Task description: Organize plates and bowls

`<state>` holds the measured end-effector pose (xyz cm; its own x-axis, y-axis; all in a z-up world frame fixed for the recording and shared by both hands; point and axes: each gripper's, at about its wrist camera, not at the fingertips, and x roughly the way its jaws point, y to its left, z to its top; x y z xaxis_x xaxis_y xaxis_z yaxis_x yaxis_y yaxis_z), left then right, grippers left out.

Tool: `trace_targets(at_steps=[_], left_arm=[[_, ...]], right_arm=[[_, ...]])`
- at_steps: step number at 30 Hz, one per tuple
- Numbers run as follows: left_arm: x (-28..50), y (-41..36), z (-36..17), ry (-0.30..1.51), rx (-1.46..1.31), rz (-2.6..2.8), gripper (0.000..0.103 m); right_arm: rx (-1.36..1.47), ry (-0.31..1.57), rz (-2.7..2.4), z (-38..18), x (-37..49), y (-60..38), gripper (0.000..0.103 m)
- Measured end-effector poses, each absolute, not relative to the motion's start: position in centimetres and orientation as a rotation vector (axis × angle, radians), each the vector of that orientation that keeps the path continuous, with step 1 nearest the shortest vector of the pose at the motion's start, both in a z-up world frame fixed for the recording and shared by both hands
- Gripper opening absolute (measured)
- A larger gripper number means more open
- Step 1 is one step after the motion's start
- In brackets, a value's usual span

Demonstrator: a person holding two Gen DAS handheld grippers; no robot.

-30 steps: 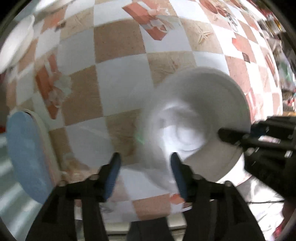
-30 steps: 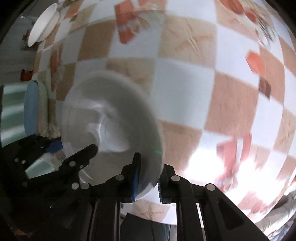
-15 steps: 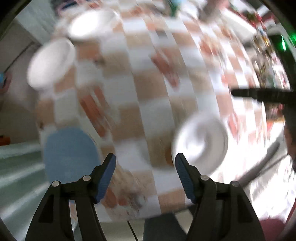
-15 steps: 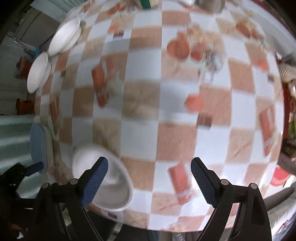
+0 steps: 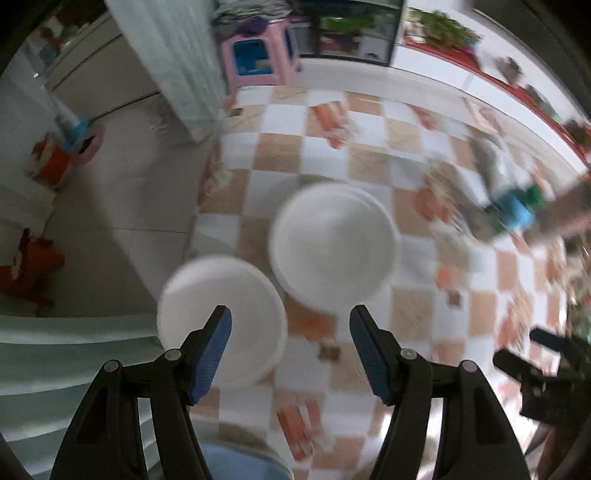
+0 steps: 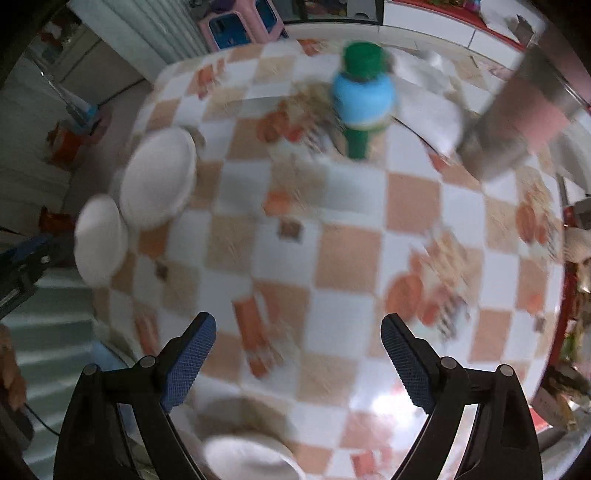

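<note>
Plates [image 5: 334, 251] sit near the worktop [image 5: 417, 314] edge, one pile just beside another [image 5: 221, 321]. The left hand-held gripper [image 5: 290, 341] is wide open and holds nothing. The right hand-held gripper [image 6: 298, 354] is too. A bump could push the edge pile off the worktop.

Three white dishes show in the right wrist view: two at the left of the frame, a larger one [image 6: 159, 177] and a smaller one [image 6: 100, 245] touching it, and a third [image 6: 251, 459] at the bottom edge. One green-capped bottle [image 6: 364, 98] stands at upper centre. One pink stool [image 6: 240, 26] sits at the top.
</note>
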<state>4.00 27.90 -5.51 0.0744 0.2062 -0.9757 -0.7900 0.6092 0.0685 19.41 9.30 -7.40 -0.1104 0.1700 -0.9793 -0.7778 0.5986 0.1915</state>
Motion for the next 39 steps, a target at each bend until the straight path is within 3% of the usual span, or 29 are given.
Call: trace_targets(at_steps=[10,21,23,24,25,26,27,28,30,33,39], left_arm=[[7.1,32.9,-11.1,1.381,-0.451,0.867,0.070],[9.3,35.4,-15.1,1.465,-0.426,0.806,0.070],[9.4,35.4,-15.7,1.483,-0.444,0.788,0.066],[9.4,35.4,-15.9,1.486,-0.459,0.780,0.061],[9.3,35.3,-16.2,1.488,-0.483,0.764,0.049],[9.3,35.2,-16.4,1.494,-0.496,0.752,0.040],[9.3,35.0,-16.6,1.504,-0.503,0.741,0.035],[9.3,34.6,-16.7,1.509,-0.498,0.736,0.035],[9.2,33.8,-16.4,1.501,-0.504,0.712,0.032],[9.0,32.1,-15.9,1.486,-0.539,0.658,0.024],[7.9,26.5,-15.7,1.501,-0.556,0.610,0.024]], right_arm=[[-0.435,1.576,0.876,-13.2,19.2,18.2,0.092],[-0.370,1.621,0.892,-16.9,18.5,21.5,0.092],[-0.375,1.622,0.902,-17.0,18.2,21.8,0.092],[-0.374,1.622,0.903,-17.1,18.1,21.9,0.087],[-0.371,1.624,0.905,-17.2,18.1,21.9,0.081],[-0.364,1.633,0.906,-17.4,18.1,21.8,0.067],[-0.352,1.637,0.908,-17.5,18.1,21.8,0.063],[-0.346,1.637,0.914,-17.6,18.2,21.8,0.062],[-0.336,1.653,0.929,-17.9,18.2,21.7,0.040],[-0.310,1.706,0.942,-18.5,18.5,20.7,0.025],[-0.475,1.674,1.005,-17.7,17.4,17.3,0.021]])
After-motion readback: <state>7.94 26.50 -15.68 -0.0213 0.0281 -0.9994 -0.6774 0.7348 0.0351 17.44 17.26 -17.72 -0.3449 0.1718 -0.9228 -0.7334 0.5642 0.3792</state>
